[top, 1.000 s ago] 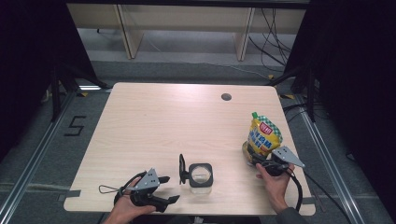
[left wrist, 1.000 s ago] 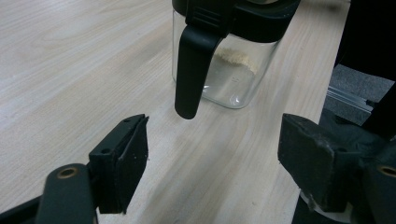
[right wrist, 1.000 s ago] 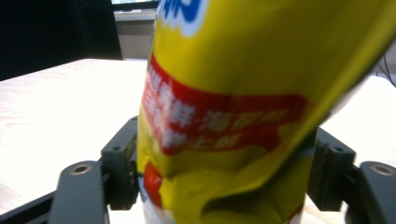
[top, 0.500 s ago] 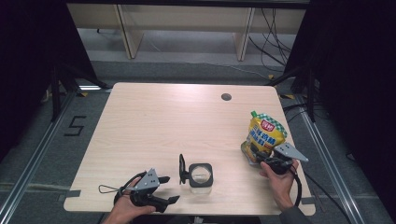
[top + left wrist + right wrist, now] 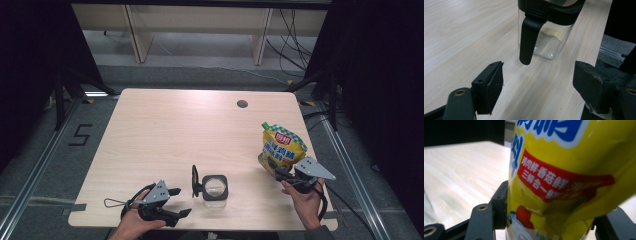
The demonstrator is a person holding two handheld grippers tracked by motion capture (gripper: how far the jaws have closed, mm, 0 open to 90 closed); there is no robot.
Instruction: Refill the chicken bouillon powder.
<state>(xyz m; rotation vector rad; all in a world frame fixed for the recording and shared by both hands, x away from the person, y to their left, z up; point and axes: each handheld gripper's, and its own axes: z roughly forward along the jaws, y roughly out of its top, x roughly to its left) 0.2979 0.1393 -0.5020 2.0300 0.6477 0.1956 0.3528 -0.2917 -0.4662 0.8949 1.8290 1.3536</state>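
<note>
A: Noted the right gripper (image 5: 280, 172) clamped on the lower part of the yellow seasoning pouch (image 5: 281, 147), which stood at the table's (image 5: 165, 130) right edge. In the right gripper view the jaws pinched the pouch (image 5: 564, 170) from both sides.

B: And the left?

A: The left gripper (image 5: 176, 202) sat near the front edge, jaws spread wide, holding nothing. The glass jar (image 5: 215, 187) stood just beside it, lid flipped up, black latch (image 5: 529, 37) hanging toward the jaws.

B: Advice for the carry?

A: Probably keep the pouch upright, spout (image 5: 265, 126) high, grip firm but not crushing. Likely the left should steady the jar before any pour.
</note>
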